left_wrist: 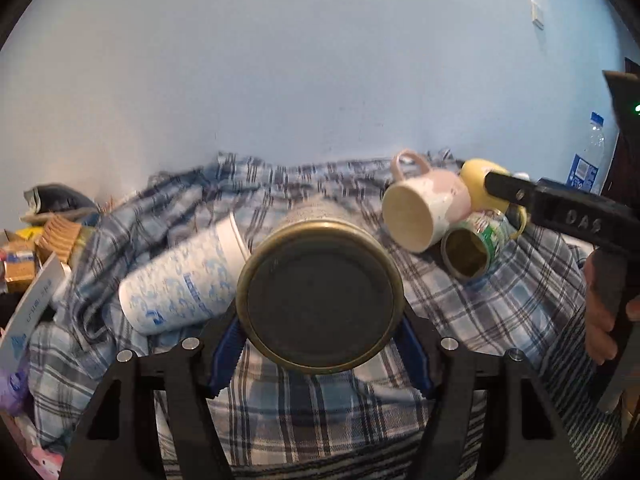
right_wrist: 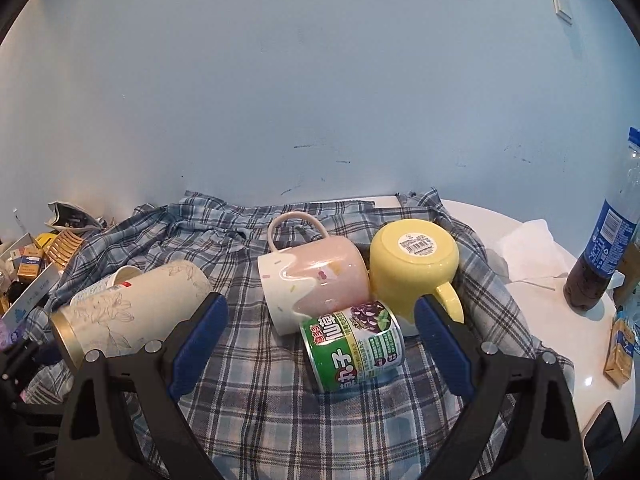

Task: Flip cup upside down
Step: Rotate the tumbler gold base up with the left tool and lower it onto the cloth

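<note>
My left gripper (left_wrist: pixel 320 316) is shut on a cream floral cup with a gold-rimmed base (left_wrist: pixel 320 300); it is held tilted on its side above the plaid cloth, base toward the camera. The same cup (right_wrist: pixel 132 312) shows at the left of the right wrist view. My right gripper (right_wrist: pixel 320 328) is open and empty, its blue pads on either side of a green can (right_wrist: pixel 354 348) lying on its side. A pink mug (right_wrist: pixel 316 280) lies on its side behind the can. A yellow mug (right_wrist: pixel 414 264) stands upside down to its right.
A blue-patterned paper cup (left_wrist: pixel 180 280) lies on the plaid cloth (left_wrist: pixel 320 408) left of the held cup. Boxes and clutter (right_wrist: pixel 36 256) crowd the far left. A cola bottle (right_wrist: pixel 608 240) and a small carton (right_wrist: pixel 620 352) stand on the white table (right_wrist: pixel 560 328) at right.
</note>
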